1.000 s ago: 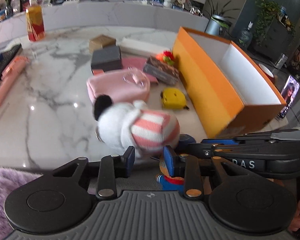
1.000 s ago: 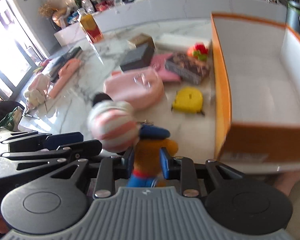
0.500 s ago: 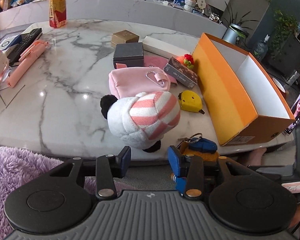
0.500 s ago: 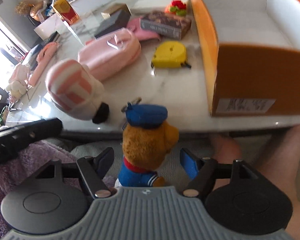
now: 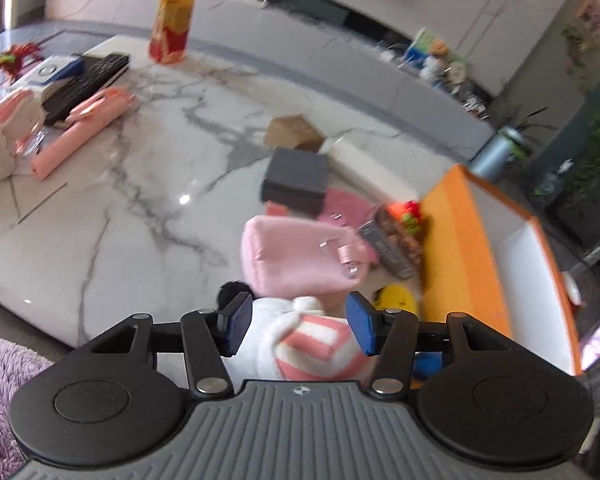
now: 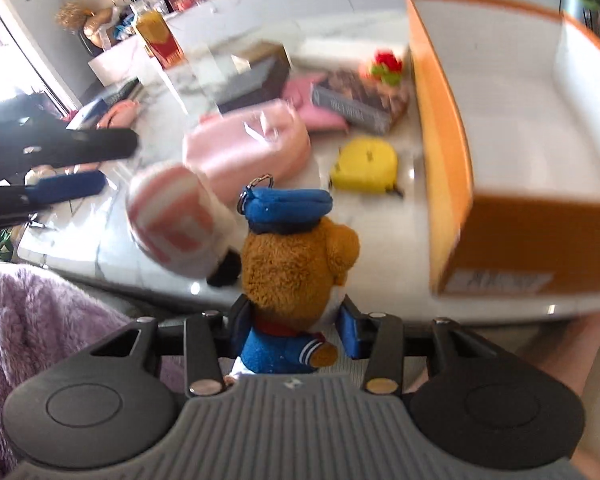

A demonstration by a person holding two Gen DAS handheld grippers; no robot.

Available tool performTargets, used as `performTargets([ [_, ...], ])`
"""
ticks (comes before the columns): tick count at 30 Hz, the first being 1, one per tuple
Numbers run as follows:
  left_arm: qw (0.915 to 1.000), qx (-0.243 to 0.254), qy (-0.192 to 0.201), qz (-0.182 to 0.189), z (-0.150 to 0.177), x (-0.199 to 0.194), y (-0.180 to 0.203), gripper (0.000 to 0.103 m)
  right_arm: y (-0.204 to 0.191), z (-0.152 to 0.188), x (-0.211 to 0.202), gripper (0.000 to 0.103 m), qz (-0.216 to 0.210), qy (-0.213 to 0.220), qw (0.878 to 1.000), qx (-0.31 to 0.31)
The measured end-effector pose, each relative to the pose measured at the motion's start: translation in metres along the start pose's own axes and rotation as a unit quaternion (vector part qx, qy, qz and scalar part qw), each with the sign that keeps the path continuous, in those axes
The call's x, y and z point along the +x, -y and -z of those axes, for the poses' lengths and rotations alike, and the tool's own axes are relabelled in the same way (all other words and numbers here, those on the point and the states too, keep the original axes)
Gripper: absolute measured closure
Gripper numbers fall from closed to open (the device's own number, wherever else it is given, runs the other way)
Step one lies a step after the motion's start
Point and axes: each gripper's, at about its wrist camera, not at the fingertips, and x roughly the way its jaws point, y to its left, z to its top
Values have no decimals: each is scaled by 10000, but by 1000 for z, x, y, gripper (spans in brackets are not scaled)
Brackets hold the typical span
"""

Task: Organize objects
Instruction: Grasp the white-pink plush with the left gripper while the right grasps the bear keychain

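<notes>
A lived-in home, likely an open living room: a marble-topped desk (image 5: 148, 184) cluttered with plush toys, a drink bottle (image 5: 172, 24) and a keyboard (image 5: 88, 80), potted plants (image 5: 588, 160) along the wall, and a purple shag rug (image 6: 40, 312).

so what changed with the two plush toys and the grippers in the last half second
The left gripper advanced around the pink-striped white plush, jaws open. The right gripper narrowed on the brown bear plush in the blue cap. The orange box and yellow tape measure stayed put.
</notes>
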Motion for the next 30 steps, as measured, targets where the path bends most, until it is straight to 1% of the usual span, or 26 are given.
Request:
performTargets([
  [2,9998,-25,-180,-79,4,8,-4,42,-1,-5,1,56,21,34,10000,-20],
  [5,9987,123,-460,-154,17,9,-4,41,1,-5,4,56,26,-13,10000,-43],
  [7,9981,153,-595,-90,26,6,-4,30,4,-3,6,56,21,-57,10000,-43],
  [13,9940,-76,-1070,190,45,12,-7,19,11,5,13,56,-200,-227,9995,84],
  [17,9928,-66,-1177,210,54,19,1,16,14,12,18,56,-230,-287,9993,77],
  [20,9901,-24,-1384,234,61,30,9,17,18,16,23,56,-405,-398,9982,179],
  [21,9902,26,-1381,189,63,32,11,18,18,18,25,56,-490,-449,9976,216],
  [23,9922,199,-1233,22,69,32,16,20,17,21,28,56,-562,-513,9968,259],
  [27,9940,411,-1013,17,73,23,16,28,16,23,25,56,-543,-451,9973,204],
  [30,9942,656,-855,-8,74,11,20,30,15,22,16,56,-550,-329,9978,145],
])
